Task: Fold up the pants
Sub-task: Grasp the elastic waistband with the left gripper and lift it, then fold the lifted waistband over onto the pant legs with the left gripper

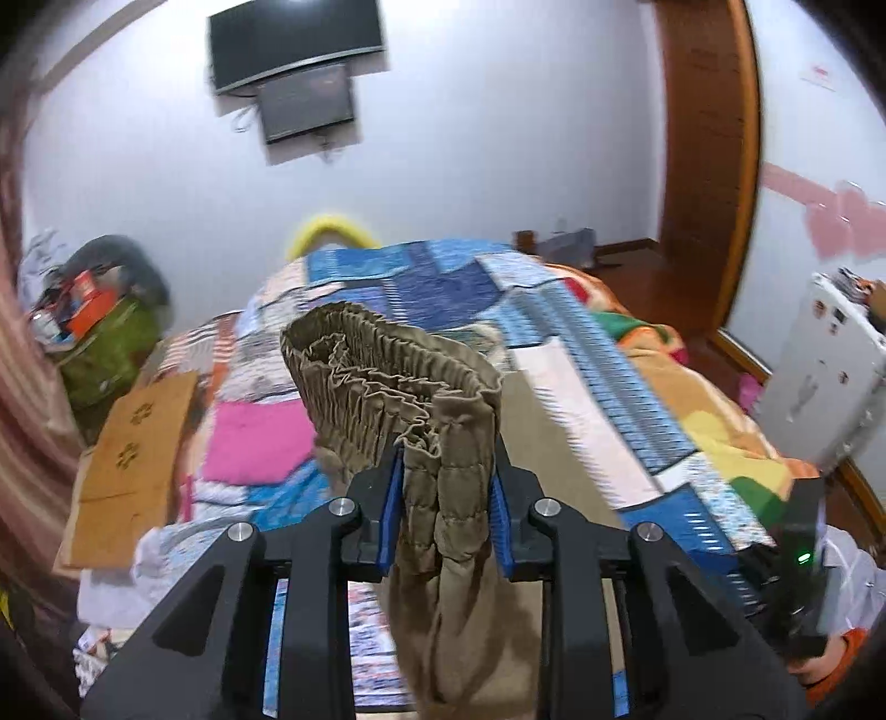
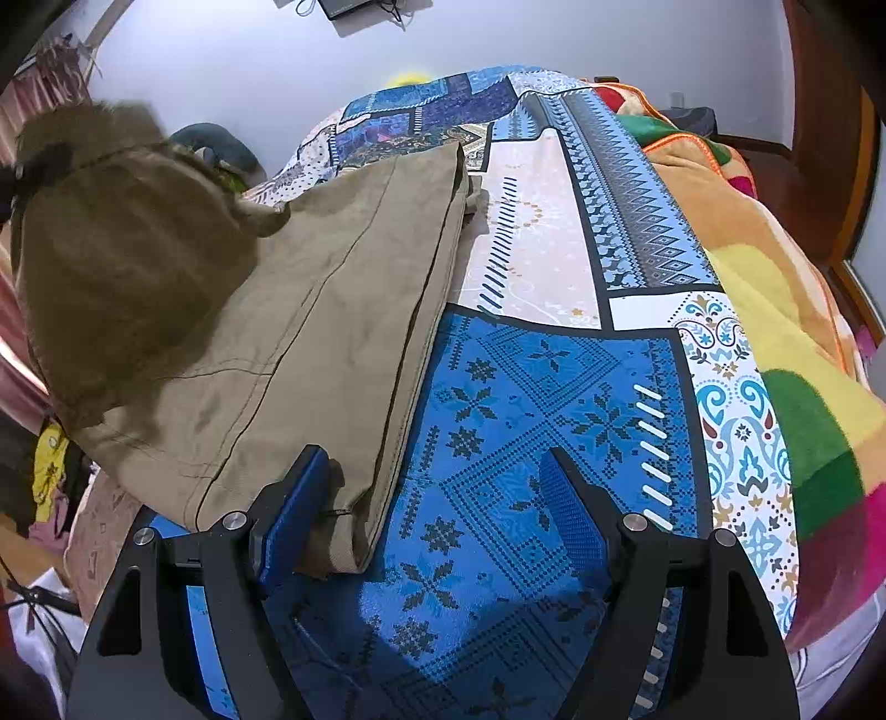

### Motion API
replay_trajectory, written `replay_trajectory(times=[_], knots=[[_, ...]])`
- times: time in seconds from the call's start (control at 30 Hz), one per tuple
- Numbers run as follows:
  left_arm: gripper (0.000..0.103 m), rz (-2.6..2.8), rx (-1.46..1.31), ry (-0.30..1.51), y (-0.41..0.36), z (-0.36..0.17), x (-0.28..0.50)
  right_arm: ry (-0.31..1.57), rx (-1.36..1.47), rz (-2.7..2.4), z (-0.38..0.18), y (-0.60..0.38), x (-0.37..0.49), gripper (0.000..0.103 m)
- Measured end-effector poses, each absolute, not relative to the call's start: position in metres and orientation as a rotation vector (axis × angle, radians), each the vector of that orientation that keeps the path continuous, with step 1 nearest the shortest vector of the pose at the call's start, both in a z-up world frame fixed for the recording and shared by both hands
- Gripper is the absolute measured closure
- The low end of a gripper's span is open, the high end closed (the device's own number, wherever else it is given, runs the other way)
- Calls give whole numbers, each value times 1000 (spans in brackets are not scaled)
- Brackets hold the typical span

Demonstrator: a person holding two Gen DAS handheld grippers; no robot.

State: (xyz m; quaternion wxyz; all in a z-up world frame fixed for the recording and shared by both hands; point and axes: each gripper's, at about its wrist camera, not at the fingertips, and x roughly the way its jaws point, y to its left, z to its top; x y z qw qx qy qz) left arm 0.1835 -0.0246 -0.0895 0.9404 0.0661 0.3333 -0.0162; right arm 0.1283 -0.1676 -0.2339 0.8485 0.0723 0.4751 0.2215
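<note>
Khaki pants [image 2: 332, 288] lie lengthwise on the patterned bed cover [image 2: 526, 387]. Their elastic waistband [image 1: 387, 376] is lifted off the bed, bunched and standing up between the blue pads of my left gripper [image 1: 446, 471], which is shut on it. In the right wrist view that raised end appears as a blurred brown mass [image 2: 122, 249] at upper left. My right gripper [image 2: 434, 459] hangs open just above the bed at the leg end. The hem corner [image 2: 343, 531] lies beside its left finger [image 2: 293, 515], and the pads do not press on it.
A bright orange, yellow and green blanket [image 2: 775, 266] covers the bed's right side. Flat cardboard [image 1: 133, 459] and a pile of clutter [image 1: 105, 332] sit to the left. A white appliance [image 1: 825, 365] and a wooden door frame [image 1: 709, 138] stand at right, screens [image 1: 293, 44] on the far wall.
</note>
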Motion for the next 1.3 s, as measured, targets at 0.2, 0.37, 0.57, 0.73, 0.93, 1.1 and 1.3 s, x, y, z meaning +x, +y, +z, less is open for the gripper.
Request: replay_trajectory(times=[0.2,0.37,0.57,0.73,0.93,1.1,1.3], knots=[[77,-143,144,762,-71,-113,198,997,146,481,-234,-168,129,28],[77,-220,123,882,-92,-149,207,992,122,494,-229,-170,128,28],[76,-260,217,959,-116,-183,201,978,137,496,-225,-181,122,28],[48,-323,204,995,-120,-182,196,971,136,450,-221,-193,119,28],[30,-293,202,903,-100,-157,182,948,150,422,-209,-204,119,28],[25,-173,231,877,-60,-156,182,901,161,433,-192,-201,122,28],[25,-60,219,956,-9,-186,183,841,151,482,-171,-177,130,28]])
